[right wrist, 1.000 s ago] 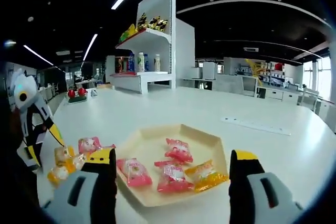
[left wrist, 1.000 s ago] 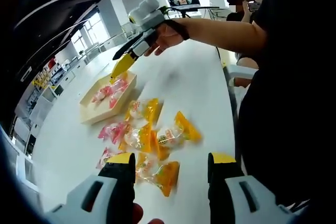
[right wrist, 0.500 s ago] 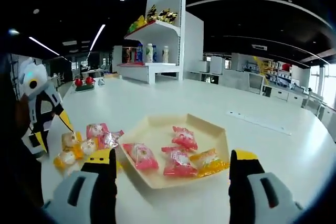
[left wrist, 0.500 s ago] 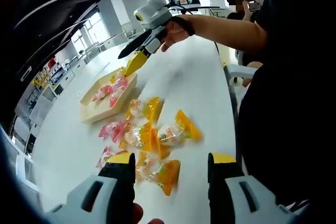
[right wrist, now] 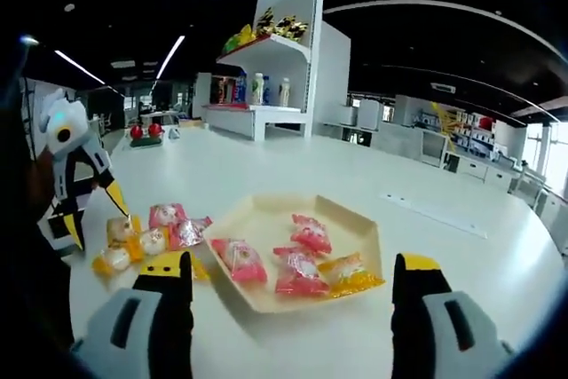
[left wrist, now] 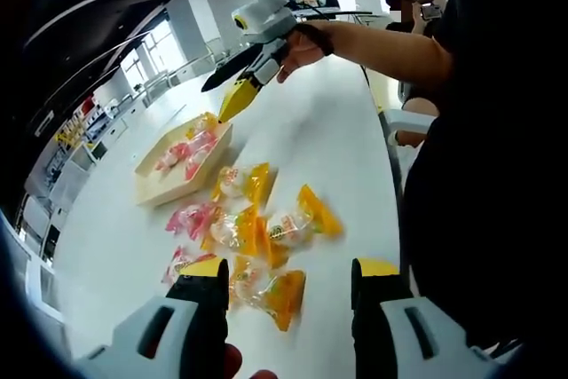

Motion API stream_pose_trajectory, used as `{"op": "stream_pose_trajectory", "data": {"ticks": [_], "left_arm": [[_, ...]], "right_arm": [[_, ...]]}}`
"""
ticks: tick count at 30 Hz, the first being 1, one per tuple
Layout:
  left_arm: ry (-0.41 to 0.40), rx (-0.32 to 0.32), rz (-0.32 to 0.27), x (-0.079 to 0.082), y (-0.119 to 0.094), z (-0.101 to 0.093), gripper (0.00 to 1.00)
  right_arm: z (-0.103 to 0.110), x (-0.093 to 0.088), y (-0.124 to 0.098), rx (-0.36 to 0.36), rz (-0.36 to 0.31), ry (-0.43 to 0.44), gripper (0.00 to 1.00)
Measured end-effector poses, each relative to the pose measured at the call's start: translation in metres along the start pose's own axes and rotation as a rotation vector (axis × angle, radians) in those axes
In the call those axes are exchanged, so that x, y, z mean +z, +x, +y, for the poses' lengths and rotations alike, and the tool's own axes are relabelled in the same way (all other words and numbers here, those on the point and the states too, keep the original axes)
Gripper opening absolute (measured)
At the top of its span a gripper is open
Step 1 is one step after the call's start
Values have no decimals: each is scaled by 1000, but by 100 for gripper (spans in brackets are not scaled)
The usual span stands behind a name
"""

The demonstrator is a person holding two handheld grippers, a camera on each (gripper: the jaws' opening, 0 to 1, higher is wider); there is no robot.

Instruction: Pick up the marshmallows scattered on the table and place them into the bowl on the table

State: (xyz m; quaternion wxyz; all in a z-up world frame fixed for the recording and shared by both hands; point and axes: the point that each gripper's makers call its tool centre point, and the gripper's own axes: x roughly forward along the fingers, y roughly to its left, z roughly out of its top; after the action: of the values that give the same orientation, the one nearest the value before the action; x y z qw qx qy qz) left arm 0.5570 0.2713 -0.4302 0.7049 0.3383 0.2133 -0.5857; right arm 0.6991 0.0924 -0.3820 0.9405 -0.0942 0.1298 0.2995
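White table [right wrist: 426,184] in open office, shelving [right wrist: 275,86] behind; both tongs wide open, empty

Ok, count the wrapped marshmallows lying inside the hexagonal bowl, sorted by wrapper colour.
pink-wrapped marshmallows: 3
orange-wrapped marshmallow: 1
Total in the beige hexagonal bowl: 4

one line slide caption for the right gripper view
Open right gripper above a bowl holding four wrapped marshmallows.
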Motion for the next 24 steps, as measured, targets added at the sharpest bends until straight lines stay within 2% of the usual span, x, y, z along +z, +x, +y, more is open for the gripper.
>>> {"op": "stream_pose_trajectory", "data": {"ticks": [4, 10, 15, 24], "left_arm": [[-3, 2, -1, 0, 0, 0, 56], [-2, 4, -2, -2, 0, 2, 56], [-1, 1, -3, -3, 1, 1, 56], [1, 3, -3, -2, 1, 2, 56]], "right_arm": [[5, -4, -4, 16, 19, -12, 93], [17, -4, -9, 60, 26, 21, 93], [26, -9, -14, 93, 57, -5, 93], [40, -10, -18, 142, 69, -26, 95]]}}
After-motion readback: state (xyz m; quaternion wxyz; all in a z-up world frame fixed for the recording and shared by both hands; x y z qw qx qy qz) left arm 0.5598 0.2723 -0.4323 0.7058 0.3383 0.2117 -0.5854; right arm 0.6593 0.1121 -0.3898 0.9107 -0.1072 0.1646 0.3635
